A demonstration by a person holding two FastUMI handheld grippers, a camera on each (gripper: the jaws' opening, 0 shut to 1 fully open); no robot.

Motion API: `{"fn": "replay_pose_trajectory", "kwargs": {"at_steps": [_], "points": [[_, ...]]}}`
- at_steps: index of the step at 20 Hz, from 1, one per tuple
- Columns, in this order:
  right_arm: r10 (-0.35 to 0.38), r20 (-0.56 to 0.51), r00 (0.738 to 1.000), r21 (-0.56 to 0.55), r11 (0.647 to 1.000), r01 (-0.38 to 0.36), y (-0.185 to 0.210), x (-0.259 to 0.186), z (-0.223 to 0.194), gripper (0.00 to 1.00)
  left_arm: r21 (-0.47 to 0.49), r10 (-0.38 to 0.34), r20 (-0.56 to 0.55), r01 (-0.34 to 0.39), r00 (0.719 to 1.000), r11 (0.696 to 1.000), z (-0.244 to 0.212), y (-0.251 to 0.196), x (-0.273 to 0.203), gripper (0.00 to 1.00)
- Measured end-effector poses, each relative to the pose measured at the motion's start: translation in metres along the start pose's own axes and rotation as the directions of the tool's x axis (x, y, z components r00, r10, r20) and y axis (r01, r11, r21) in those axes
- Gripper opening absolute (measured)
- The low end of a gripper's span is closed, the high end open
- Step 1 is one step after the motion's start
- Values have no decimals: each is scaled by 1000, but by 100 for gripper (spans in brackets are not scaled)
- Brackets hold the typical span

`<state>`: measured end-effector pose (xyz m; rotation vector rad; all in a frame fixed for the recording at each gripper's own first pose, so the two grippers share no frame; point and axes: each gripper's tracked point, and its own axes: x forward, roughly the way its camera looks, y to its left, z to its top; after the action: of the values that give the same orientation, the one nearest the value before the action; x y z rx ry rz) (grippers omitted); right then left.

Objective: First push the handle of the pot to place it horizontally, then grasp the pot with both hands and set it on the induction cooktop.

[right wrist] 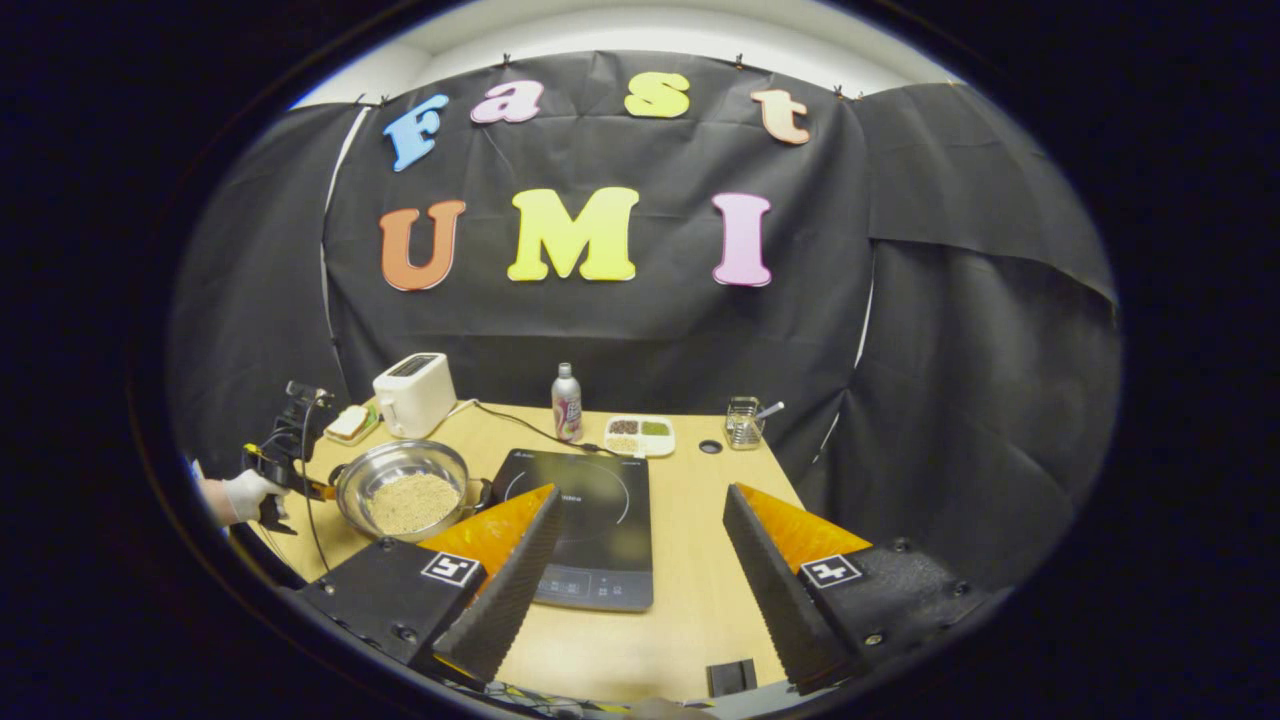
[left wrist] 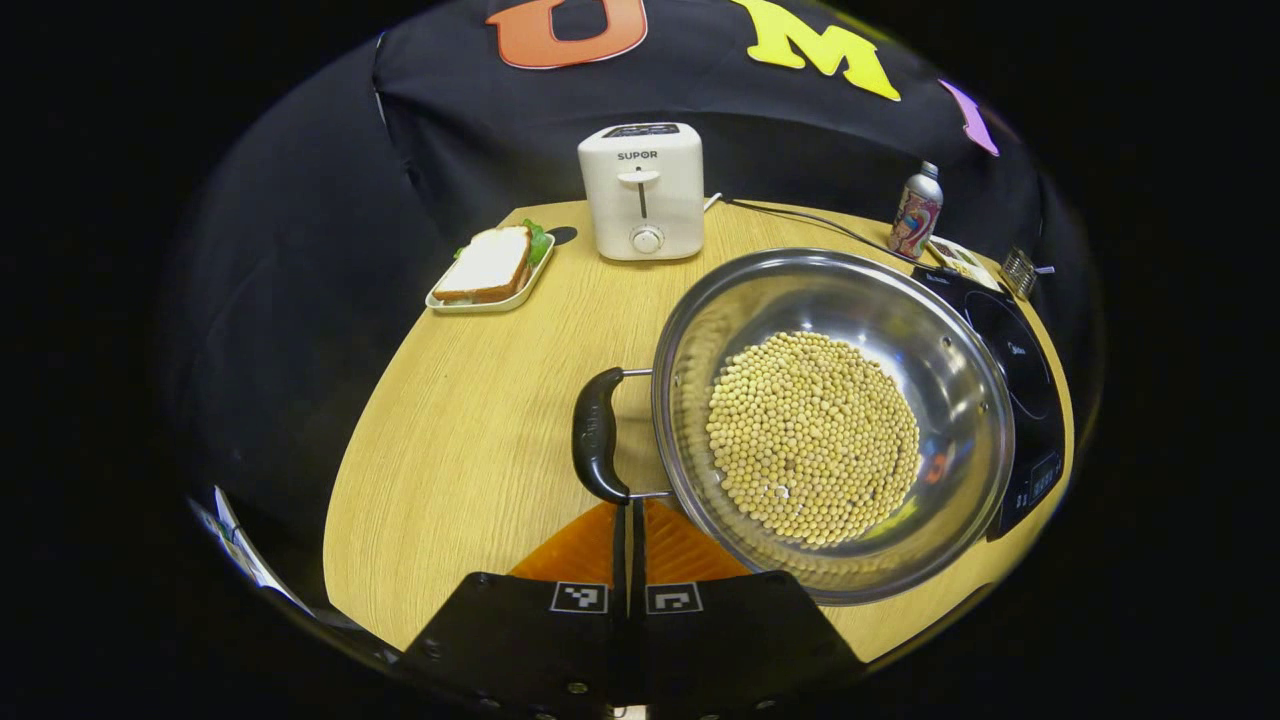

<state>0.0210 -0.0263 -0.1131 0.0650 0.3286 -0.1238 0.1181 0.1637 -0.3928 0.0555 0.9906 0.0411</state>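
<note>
The left gripper (left wrist: 630,520) is closed at the pot (left wrist: 830,420) handle (left wrist: 598,435); the right gripper (right wrist: 640,550) is held open, well apart. Beans (left wrist: 812,436) could be spilled near the surface (left wrist: 460,420) edge if the handle is pushed hard.

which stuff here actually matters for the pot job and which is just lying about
For the job:
pot of beans
pot handle
induction cooktop
left gripper, shut by the handle
right gripper, open

Lying about:
toaster
sandwich tray
bottle
snack tray
wire basket
</note>
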Motion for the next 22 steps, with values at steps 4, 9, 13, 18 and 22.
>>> {"fn": "replay_pose_trajectory", "kwargs": {"at_steps": [4, 9, 13, 18, 22], "points": [[8, -5, 1000, -1, 1000, -8, 6, -1, -1, 100, 5, 12, 1, -12, 1000, 1000, 10, 6, 8, 0], [15, -17, 1000, 0, 1000, -15, 13, 6, -4, 100, 19, 15, 5, -15, 1000, 1000, 11, 7, 8, 0], [69, -70, 995, -7, 998, -69, 41, 23, -18, 100, 33, 30, 50, -31, 998, 999, 11, 13, -1, 10], [185, -140, 973, -19, 982, -190, 96, 59, -34, 100, 56, 62, 137, -70, 989, 996, 20, 37, -26, 29], [275, -215, 937, -14, 959, -285, 146, 98, -49, 100, 18, 60, 166, -64, 984, 998, 34, 44, -34, 100]]}}
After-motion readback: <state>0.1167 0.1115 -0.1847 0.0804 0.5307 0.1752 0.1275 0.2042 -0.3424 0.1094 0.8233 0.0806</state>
